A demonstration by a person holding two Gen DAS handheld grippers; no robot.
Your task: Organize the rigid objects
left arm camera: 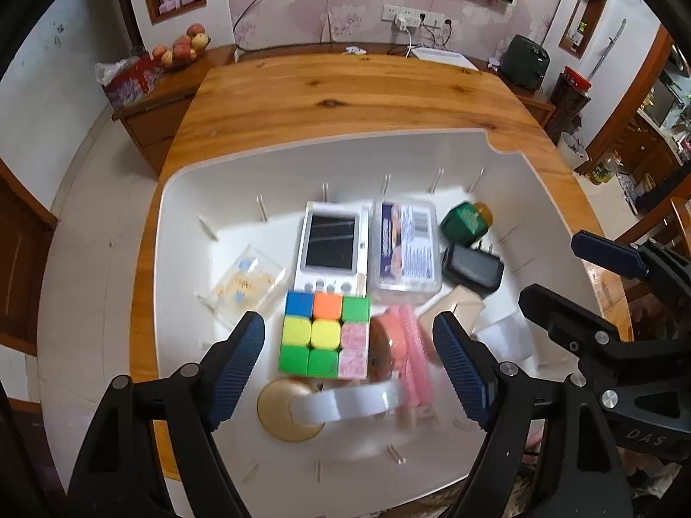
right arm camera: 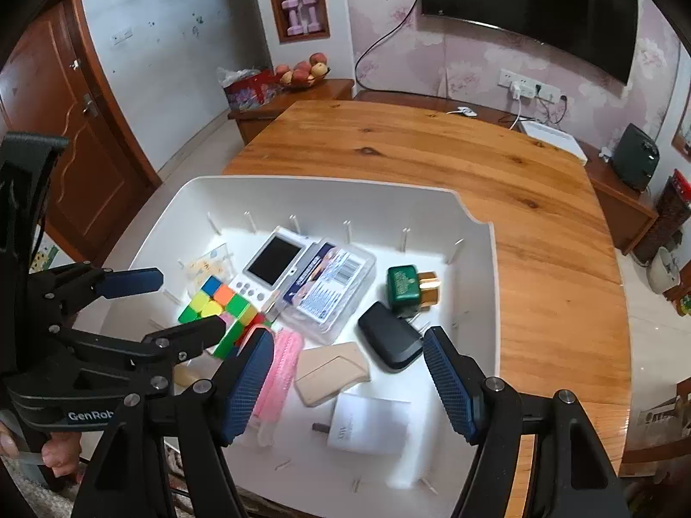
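Observation:
A white bin (left arm camera: 185, 181) (right arm camera: 479, 237) on the wooden table holds a colourful puzzle cube (left arm camera: 324, 333) (right arm camera: 220, 302), a white handheld device with a dark screen (left arm camera: 330, 244) (right arm camera: 270, 263), a clear plastic box with a printed label (left arm camera: 406, 246) (right arm camera: 328, 289), a green and gold bottle (left arm camera: 466, 220) (right arm camera: 410, 287), a black case (left arm camera: 473, 267) (right arm camera: 391, 341), a pink comb (left arm camera: 414, 354) (right arm camera: 280, 371), a beige block (right arm camera: 332, 373), a white card box (right arm camera: 367, 425), a tape roll (left arm camera: 345, 403) and a gold lid (left arm camera: 280, 410). My left gripper (left arm camera: 350, 367) is open above the cube. My right gripper (right arm camera: 350, 382) is open above the beige block.
The wooden table (left arm camera: 345, 95) (right arm camera: 410, 146) stretches beyond the bin. A low cabinet with a fruit bowl (left arm camera: 181, 49) stands at the back left. A TV (right arm camera: 527, 4) hangs on the wall. A door (right arm camera: 64, 129) is at the left.

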